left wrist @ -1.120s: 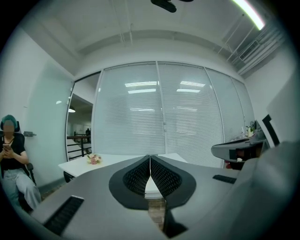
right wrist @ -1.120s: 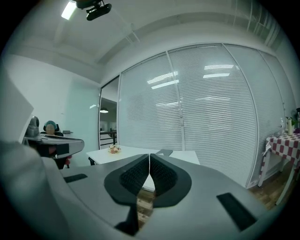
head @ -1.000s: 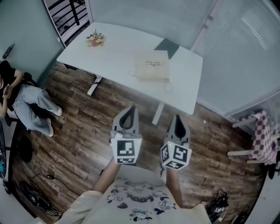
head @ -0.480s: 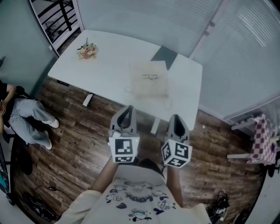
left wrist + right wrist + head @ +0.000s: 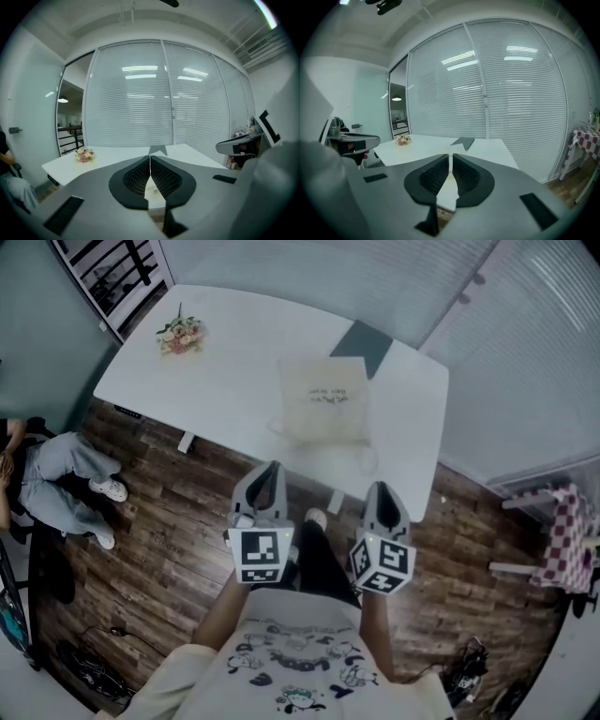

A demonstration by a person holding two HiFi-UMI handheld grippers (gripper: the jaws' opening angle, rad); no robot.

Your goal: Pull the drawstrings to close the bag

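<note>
Bag [image 5: 324, 399] lies on table [image 5: 216, 371], left gripper [image 5: 274, 468] and right gripper [image 5: 382, 488] jaws closed, empty.

- The table [image 5: 225, 362] with the bag [image 5: 324, 399] now sits nearer and larger in the head view.
- The left gripper [image 5: 272, 468] and right gripper [image 5: 382, 489] have come forward from over the floor; their tips now meet the table's near edge.
- A dark trouser leg [image 5: 319, 563] and shoe [image 5: 316, 518] now show between the 2 grippers.
- The seated person [image 5: 56, 470] has slid toward the view's left edge.
</note>
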